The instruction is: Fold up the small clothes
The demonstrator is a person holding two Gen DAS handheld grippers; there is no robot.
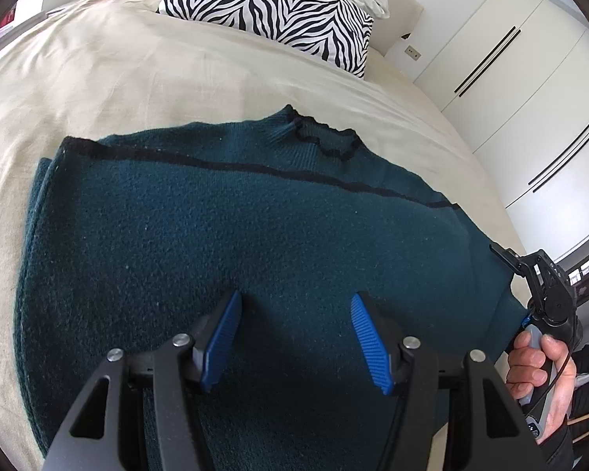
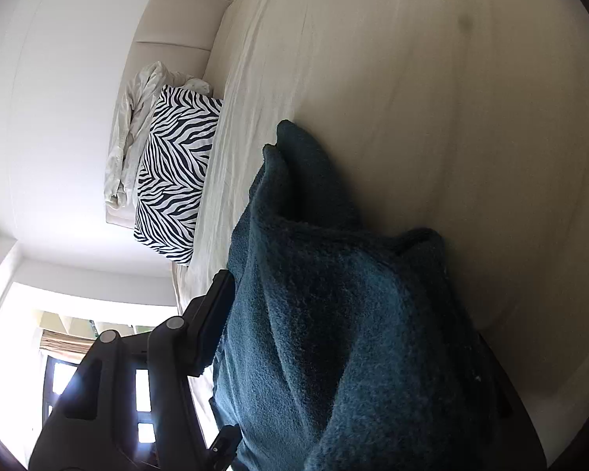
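Right tongs (image 2: 333,353) clamped on teal sweater (image 2: 333,314), beige bed (image 2: 451,117), zebra pillow (image 2: 176,172)

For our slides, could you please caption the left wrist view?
Open left gripper hovers over a teal sweater on a beige bed.

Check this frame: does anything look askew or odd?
Nothing damaged. The teal sweater lies skewed across the bed, its right edge bunched in the right gripper; the left gripper is open above it.

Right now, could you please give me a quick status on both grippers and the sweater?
Left gripper open above sweater. Right gripper shut on sweater's edge, lifting it. Pillow far up the bed, not in the way.
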